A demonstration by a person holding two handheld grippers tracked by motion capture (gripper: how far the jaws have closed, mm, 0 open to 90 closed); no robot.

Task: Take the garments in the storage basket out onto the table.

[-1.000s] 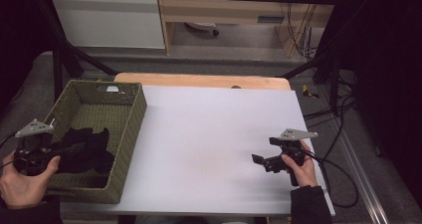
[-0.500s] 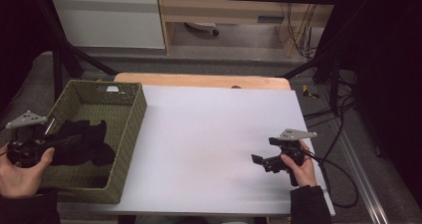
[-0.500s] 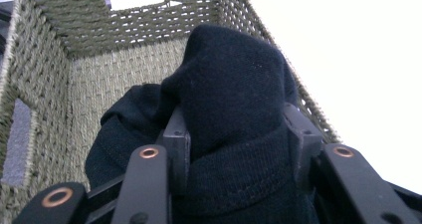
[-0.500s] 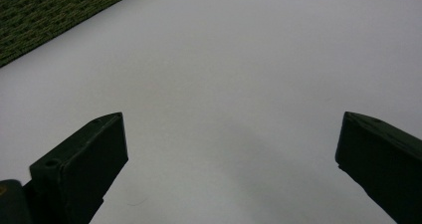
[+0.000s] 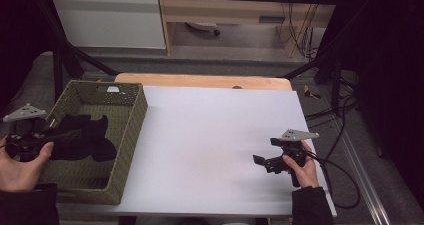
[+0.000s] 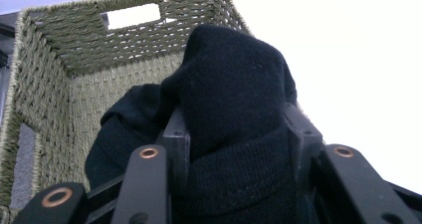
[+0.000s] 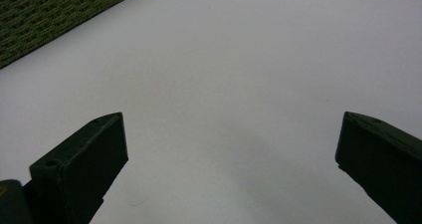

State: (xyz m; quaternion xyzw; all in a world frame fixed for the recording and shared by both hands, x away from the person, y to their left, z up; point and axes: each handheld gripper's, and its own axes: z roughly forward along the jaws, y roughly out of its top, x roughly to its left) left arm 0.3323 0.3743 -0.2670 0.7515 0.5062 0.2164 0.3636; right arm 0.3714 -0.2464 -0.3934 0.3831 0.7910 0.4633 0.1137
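Observation:
A black knitted cloth (image 5: 87,135) lies bunched in a woven green basket (image 5: 131,120) at the table's left. My left gripper (image 5: 70,133) reaches in over the basket's left wall and is shut on one end of the cloth. In the left gripper view the cloth (image 6: 234,79) bulges up between the jaws of the left gripper (image 6: 234,122), and more of it lies on the basket (image 6: 74,50) floor behind. My right gripper (image 5: 265,151) rests low over the white table (image 5: 200,135) at the right, open with nothing between its jaws. The right gripper view shows the right gripper (image 7: 231,124) over bare tabletop.
The basket's wall (image 7: 50,10) crosses the top left corner of the right gripper view. Beyond the white sheet is a wooden table edge (image 5: 200,80). Cables (image 5: 345,180) trail off the table's right side, and dark frame bars stand around it.
My left gripper has shifted slightly left and up, drawing the black cloth with it toward the basket's left wall. The right gripper has kept still.

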